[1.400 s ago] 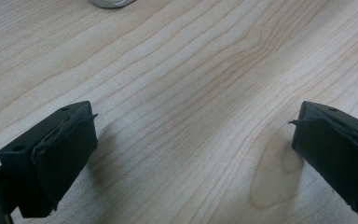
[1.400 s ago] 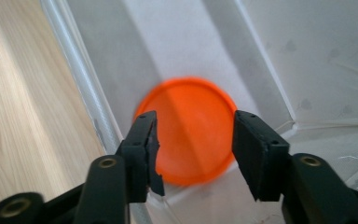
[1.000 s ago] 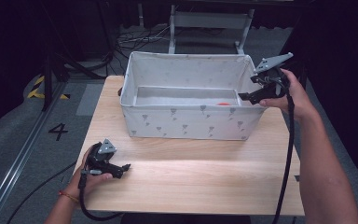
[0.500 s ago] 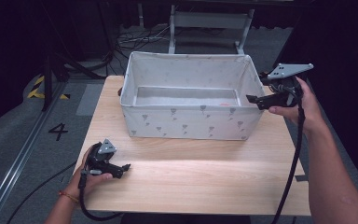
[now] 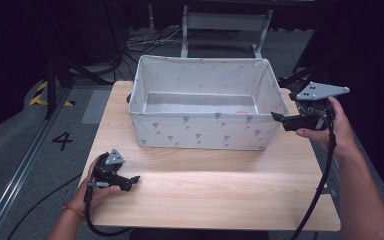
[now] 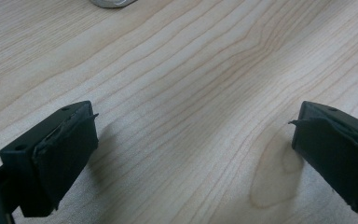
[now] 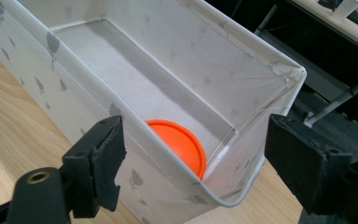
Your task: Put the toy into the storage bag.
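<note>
Since a second ago the right gripper (image 5: pixel 279 120) has drawn back from over the fabric bin (image 5: pixel 200 131) and now hangs off its right end, above the table (image 5: pixel 220 195) edge, jaws spread wide with nothing between them. In the right gripper view the bin's near corner rim sits between those jaws, and an orange disc (image 7: pixel 179 144) lies flat on the bin floor just beyond, tucked against the corner walls. The left gripper (image 5: pixel 130 181) has stayed resting on bare wood well in front of the bin, jaws apart, with open tabletop stretching to its right.
</note>
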